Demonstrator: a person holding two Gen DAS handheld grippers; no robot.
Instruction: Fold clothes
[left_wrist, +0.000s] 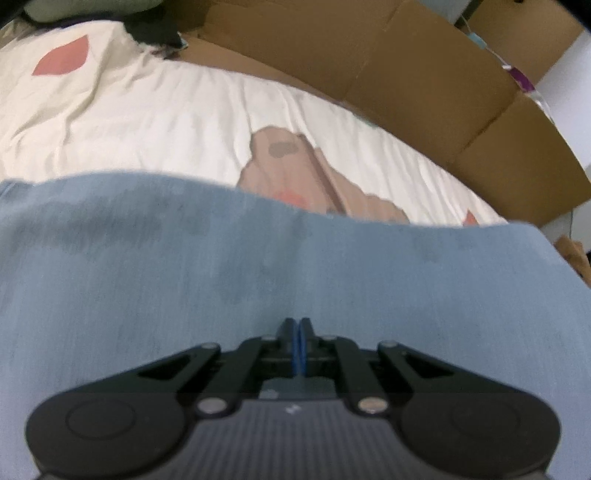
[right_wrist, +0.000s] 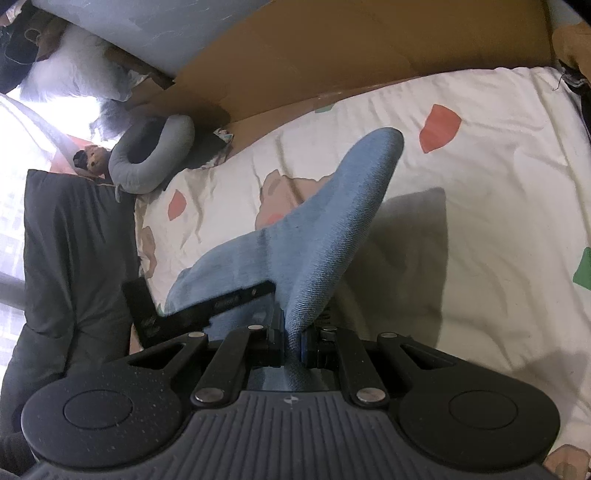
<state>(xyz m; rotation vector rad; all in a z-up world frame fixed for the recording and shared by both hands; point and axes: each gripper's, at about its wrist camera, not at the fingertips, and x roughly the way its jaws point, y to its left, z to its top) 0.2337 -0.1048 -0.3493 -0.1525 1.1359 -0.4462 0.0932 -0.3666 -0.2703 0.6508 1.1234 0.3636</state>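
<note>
Right wrist view shows the right gripper (right_wrist: 293, 332) clamped on a pinch of the blue denim garment (right_wrist: 314, 229), which rises from the jaws in a taut ridge and hangs above the patterned bedsheet (right_wrist: 498, 184), casting a shadow on it. Left wrist view shows the left gripper (left_wrist: 297, 332) with its blue pads pressed together; the same denim (left_wrist: 258, 266) spreads flat and wide just beyond the tips, but whether any cloth is caught between them I cannot tell from this blurred frame. The garment is therefore lifted at 1 edge at least, its far end off the bed. Judging from this, the step in hand is carrying the held edge over to make a fold. To do it well, keep both grips at even height so the cloth stays taut between the 2 hands, line the carried edge up with the opposite edge before lowering, and lay it down slowly so no crease bunches beneath. Cardboard panels (right_wrist: 332, 55) border the bed.
</note>
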